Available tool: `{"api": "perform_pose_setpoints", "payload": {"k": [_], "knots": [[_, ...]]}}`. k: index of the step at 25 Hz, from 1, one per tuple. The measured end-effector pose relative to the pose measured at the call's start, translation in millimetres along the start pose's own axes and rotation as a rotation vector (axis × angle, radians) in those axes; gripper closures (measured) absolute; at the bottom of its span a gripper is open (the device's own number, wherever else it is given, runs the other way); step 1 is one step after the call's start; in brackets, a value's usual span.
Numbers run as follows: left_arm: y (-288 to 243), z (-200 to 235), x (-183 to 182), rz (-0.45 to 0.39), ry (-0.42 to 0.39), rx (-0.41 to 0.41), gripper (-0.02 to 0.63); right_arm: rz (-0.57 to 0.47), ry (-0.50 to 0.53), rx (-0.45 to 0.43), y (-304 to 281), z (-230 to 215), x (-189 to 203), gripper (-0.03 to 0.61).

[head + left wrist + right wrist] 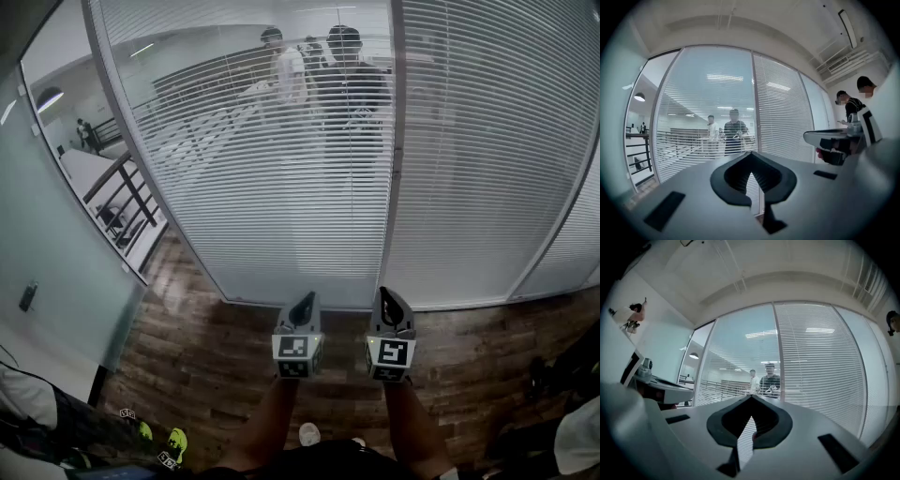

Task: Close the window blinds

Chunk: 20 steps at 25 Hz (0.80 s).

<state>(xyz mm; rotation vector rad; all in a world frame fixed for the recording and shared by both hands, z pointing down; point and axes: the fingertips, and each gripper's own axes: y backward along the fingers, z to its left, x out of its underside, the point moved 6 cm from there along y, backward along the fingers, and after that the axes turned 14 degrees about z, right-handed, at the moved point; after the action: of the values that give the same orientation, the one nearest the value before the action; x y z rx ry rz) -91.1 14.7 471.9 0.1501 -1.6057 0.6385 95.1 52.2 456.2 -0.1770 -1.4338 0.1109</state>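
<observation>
Between my black ribbed pads (765, 177) nothing sits: left gripper (302, 307) and right gripper (393, 302) both have their jaws pressed together at the tips. I hold them level, side by side, forearms out over the wood-plank floor (216, 352). Ahead, well apart from both, hang the window blinds (281, 197): white horizontal slats, see-through left of the grey mullion (396, 141), denser to its right.

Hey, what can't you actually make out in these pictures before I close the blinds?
- Head view: the tops of the left blind and right blind are cut off by the upper edge; no cord or wand can be picked out.
- Left gripper view: the body of the left hand-held gripper hides the blinds' lower part.
- Head view: slats break up the people behind the glass.
</observation>
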Motion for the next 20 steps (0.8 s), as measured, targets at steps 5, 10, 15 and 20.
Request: {"api": "perform_pose_setpoints", "payload": {"k": [5,10,15,20], "knots": [[5.4,13.5,-8.0,-0.004,0.026,0.03,0.612,-0.076,0.031,-0.034,-4.3,22.8,-13.8,0.578],[6.1,24.9,4.2,0.004,-0.023,0.003,0.612,-0.035,0.036,-0.042,-11.1,31.5,0.2,0.578],[0.9,33.3,14.5,0.037,-0.034,-0.002,0.612,0.014,0.009,-0.066,-13.4,38.4,3.6,0.578],[-4.9,33.8,24.1,0.06,-0.026,0.018,0.612,0.05,0.029,-0.039,-19.2,32.9,10.4,0.578]]}}
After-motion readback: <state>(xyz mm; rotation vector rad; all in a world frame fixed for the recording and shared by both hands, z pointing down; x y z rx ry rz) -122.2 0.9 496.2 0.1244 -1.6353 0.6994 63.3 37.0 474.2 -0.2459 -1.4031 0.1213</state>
